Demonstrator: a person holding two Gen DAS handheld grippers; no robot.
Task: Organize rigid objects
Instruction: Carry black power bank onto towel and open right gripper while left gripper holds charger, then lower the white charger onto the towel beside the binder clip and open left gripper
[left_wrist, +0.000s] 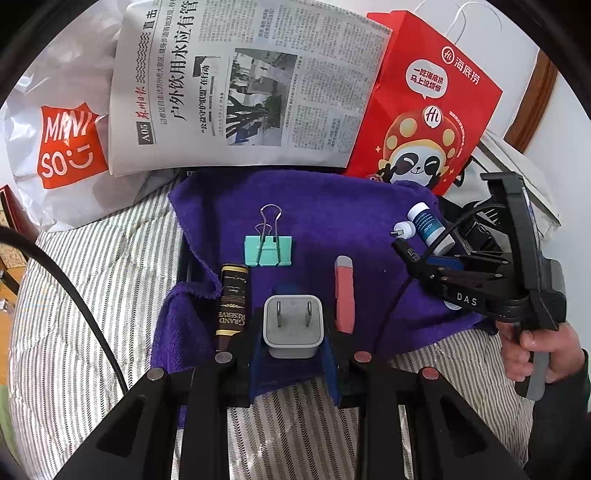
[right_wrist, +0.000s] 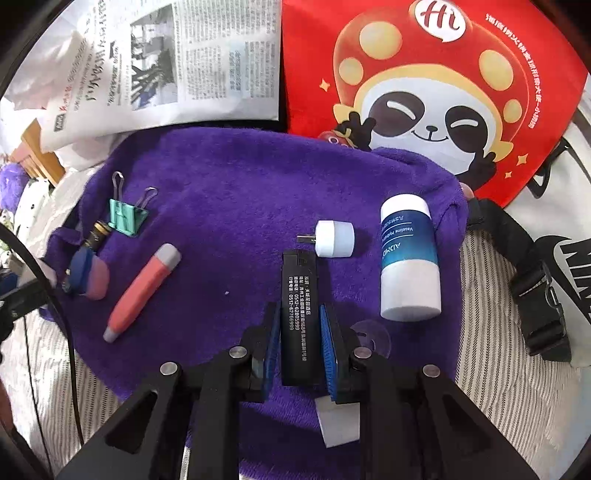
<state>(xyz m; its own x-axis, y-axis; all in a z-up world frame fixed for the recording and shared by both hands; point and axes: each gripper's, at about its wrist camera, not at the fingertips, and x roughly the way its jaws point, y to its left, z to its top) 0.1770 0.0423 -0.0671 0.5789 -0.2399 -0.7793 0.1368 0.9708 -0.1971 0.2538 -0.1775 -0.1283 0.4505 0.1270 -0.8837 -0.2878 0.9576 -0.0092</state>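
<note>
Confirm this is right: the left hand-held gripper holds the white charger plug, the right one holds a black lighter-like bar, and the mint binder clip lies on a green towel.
Wrong on one point: the towel is purple, not green, as the left wrist view shows. The rest stands: the left hand-held gripper holds the white charger plug, the right hand-held gripper holds the black bar, and the mint binder clip lies on that towel.

I see fuzzy purple cloth towel (right_wrist: 236, 184) | matt grey plastic charger (left_wrist: 292, 325) | glossy red paper bag (left_wrist: 424, 103) | wire-handled binder clip (left_wrist: 268, 247)
</note>
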